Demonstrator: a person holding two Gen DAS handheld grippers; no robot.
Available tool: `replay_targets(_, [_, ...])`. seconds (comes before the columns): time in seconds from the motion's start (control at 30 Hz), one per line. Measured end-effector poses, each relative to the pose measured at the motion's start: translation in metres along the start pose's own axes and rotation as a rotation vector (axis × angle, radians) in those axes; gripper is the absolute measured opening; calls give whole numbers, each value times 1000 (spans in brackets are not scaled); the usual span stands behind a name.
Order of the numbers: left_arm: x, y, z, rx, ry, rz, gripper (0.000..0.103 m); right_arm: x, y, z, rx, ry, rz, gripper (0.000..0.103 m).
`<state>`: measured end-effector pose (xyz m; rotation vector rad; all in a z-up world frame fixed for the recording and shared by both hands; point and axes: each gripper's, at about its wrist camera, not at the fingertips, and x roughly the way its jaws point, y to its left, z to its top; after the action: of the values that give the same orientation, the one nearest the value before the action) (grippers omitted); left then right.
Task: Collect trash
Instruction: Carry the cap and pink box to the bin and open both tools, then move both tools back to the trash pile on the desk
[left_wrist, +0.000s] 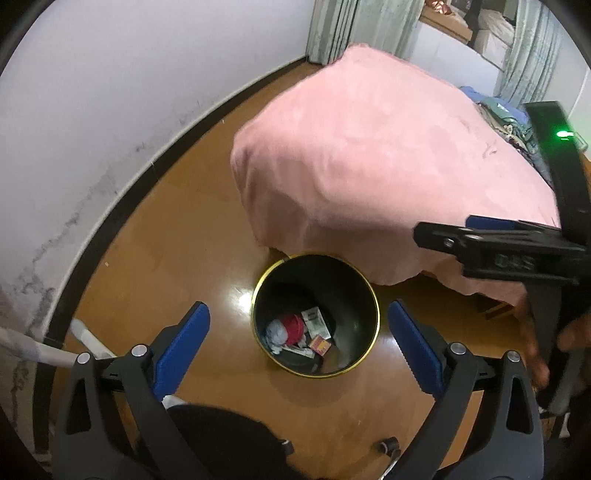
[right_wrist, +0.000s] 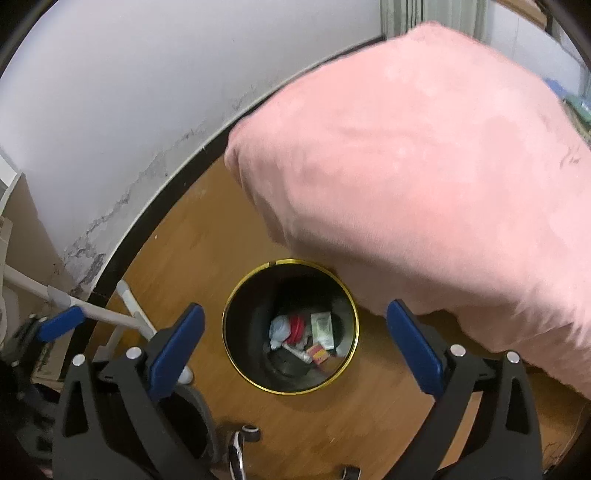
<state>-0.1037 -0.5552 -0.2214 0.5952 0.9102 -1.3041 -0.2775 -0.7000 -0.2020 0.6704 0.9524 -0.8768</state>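
From the left wrist, the left gripper (left_wrist: 299, 345) hangs spread wide and empty over a round black trash bin (left_wrist: 354, 291) with a gold rim on the wooden floor (left_wrist: 177, 236); its bottom holds a red item (left_wrist: 293, 326), crumpled pale paper (left_wrist: 277, 332) and small cartons (left_wrist: 316, 323), while the right gripper (left_wrist: 439, 236) enters at 3 o'clock, its opening hard to judge. From the right wrist, the right gripper (right_wrist: 295, 341) stands wide and empty above the same bin (right_wrist: 240, 306), the pink bedcover (right_wrist: 424, 166) spreading from 12 to 3 o'clock.

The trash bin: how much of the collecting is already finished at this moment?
The trash bin already holds several pieces, including a small red box and crumpled paper. Both the left hand-held gripper and right hand-held gripper are open and empty above it. No loose trash shows on the floor.
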Motion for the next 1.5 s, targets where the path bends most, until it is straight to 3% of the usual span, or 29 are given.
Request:
replay_targets(0.1, [-51, 5, 1, 22, -56, 29, 94, -26, 14, 6, -15, -56, 5, 95])
replay_targets(0.23, [-141, 21, -4, 42, -159, 53, 94, -69, 53, 16, -64, -124, 86, 95])
replay_targets(0.43, [-267, 81, -38, -17, -288, 211, 94, -131, 177, 13, -278, -193, 299, 95])
replay_targets(0.53, [-319, 130, -72, -129, -314, 319, 94, -154, 256, 1, -431, -195, 413, 95])
replay_targets(0.7, [-397, 223, -157, -378, -306, 592, 94, -183, 386, -40, -674, -163, 600, 95])
replay_targets(0.87, [-460, 290, -245, -624, -279, 722, 94, -201, 496, -99, -909, -126, 712, 92])
replay_targets(1.07, [-496, 346, -320, -817, -288, 747, 94, -212, 584, -125, -1032, -109, 771, 92])
replay_targets(1.3, [-473, 388, -333, -832, -251, 702, 94, -184, 647, -110, -1030, -33, 740, 87])
replay_targets(1.5, [-453, 414, -332, -810, -234, 662, 94, -194, 685, -116, -1120, -29, 753, 87])
